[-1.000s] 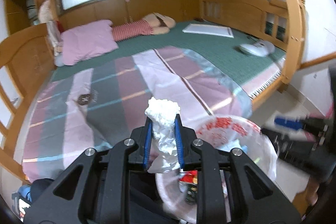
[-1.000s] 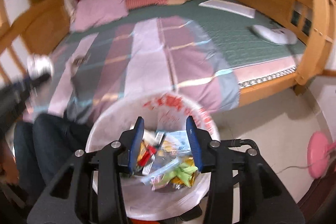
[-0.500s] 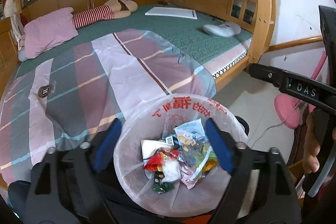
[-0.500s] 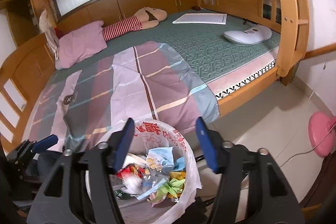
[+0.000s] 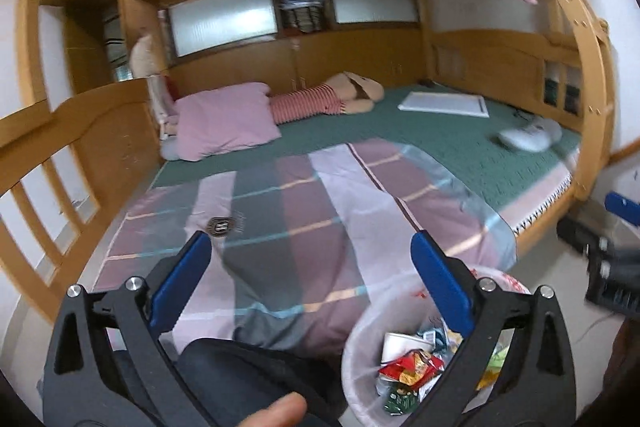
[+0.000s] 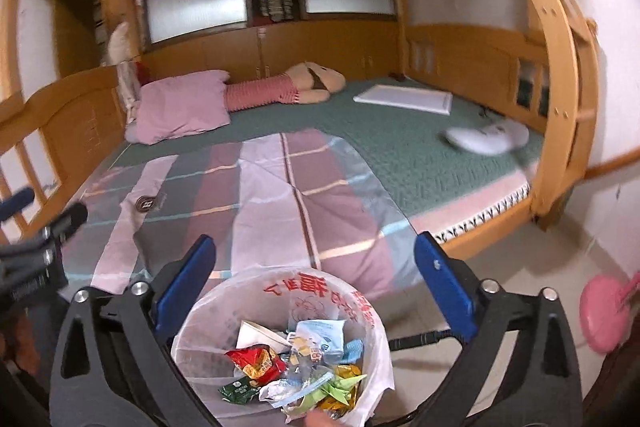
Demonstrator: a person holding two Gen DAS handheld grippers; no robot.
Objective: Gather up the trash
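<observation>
Below the right claw (image 6: 314,281) sits the lined trash bin (image 6: 280,283), wrappers (image 6: 256,359) heaped inside, so that claw hangs wide and empty right over it. Left claw (image 5: 310,277), also spread and carrying nothing, points across the striped quilt (image 5: 320,211), probably hunting more litter.

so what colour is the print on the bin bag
Red print on the bin bag, clearest in the right wrist view.

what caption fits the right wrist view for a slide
Open right gripper above a lined trash bin full of wrappers.
</observation>
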